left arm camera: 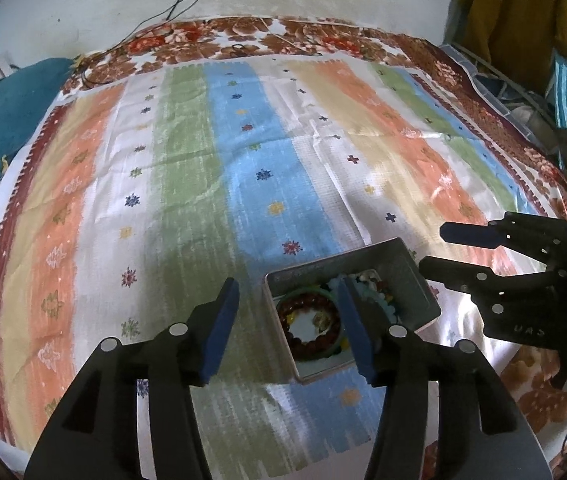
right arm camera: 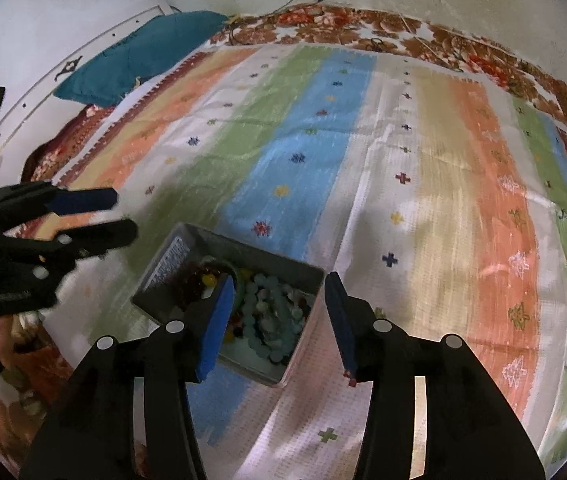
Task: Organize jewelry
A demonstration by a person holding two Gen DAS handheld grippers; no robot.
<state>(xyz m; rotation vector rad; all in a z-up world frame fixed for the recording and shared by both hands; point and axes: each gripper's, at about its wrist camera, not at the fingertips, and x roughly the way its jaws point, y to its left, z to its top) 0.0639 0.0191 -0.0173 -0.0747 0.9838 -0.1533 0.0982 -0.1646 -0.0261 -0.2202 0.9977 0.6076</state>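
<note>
Grey tin of bead bracelets sits on the striped bedspread, between both grippers; left gripper and right gripper gape empty (right seems nearer), tin's long axis running diagonally away.

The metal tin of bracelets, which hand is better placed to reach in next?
Probably right: the right tool is open above the pale bead bracelets inside the metal tin. The left tool straddles the tin's near-left wall.

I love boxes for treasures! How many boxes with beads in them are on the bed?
1. The grey metal box sits on the striped cloth near the bed's front edge, between the two grippers, full of bead bracelets. Nothing else like it shows.
</note>
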